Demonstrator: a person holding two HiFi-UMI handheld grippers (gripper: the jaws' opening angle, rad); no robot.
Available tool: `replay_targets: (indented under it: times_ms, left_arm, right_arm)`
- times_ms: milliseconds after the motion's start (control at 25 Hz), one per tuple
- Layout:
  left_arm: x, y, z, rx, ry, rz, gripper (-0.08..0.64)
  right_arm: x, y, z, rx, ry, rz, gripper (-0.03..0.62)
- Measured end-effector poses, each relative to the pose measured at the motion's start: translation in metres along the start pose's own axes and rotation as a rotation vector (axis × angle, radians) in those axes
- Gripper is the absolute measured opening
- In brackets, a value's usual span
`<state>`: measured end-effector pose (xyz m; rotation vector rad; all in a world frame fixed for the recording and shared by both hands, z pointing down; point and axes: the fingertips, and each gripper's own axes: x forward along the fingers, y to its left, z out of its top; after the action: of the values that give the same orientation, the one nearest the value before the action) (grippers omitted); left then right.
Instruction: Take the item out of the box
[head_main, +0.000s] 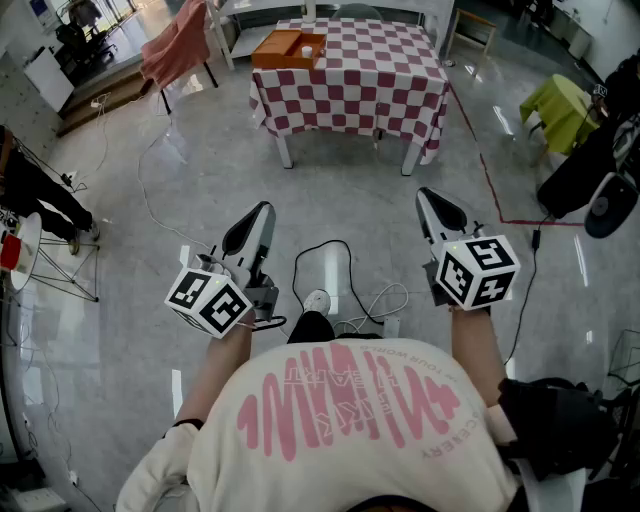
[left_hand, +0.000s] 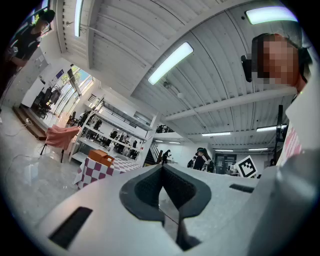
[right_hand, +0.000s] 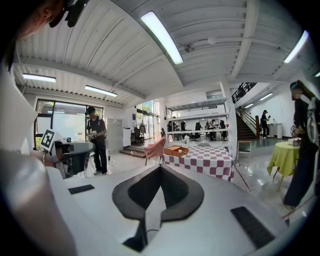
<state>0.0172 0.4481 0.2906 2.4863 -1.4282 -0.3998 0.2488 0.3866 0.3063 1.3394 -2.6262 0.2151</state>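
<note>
An open orange box (head_main: 288, 48) stands on the far left corner of a table with a red-and-white checked cloth (head_main: 370, 75), several steps ahead across the floor. A small pale item (head_main: 306, 47) shows inside it; I cannot tell what it is. Held close to the body, my left gripper (head_main: 264, 209) and right gripper (head_main: 426, 194) both point toward the table, far short of it. Both are shut with nothing between the jaws. The left gripper view has the box (left_hand: 101, 157) beyond the shut left gripper (left_hand: 161, 166). The right gripper view has the box (right_hand: 176, 150) past the shut right gripper (right_hand: 160, 168).
Cables and a white device (head_main: 325, 295) lie on the grey floor at the feet. A pink-draped chair (head_main: 175, 45) stands left of the table. A yellow-green covered table (head_main: 555, 105) is at right, with a red floor line (head_main: 490, 180) nearby. People stand at both sides (right_hand: 95, 137) (right_hand: 302, 150).
</note>
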Motion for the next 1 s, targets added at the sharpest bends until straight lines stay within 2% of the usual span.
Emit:
replay_targets:
  times_ms: [240,560,1000]
  left_arm:
    - [-0.009,0.004,-0.009,-0.013,-0.001,0.004,0.007]
    - [-0.015,0.015,-0.015,-0.021,0.026,0.038,0.008]
    - [0.028,0.068,-0.020,-0.068,0.032,0.032,0.008]
  right_arm:
    - [-0.001,0.008,-0.012,-0.003,0.007,0.000,0.005]
    - [0.016,0.007,-0.024,0.048,0.023,0.029,0.005]
    - [0.073,-0.017,-0.018,0.046,0.040,0.009,0.005]
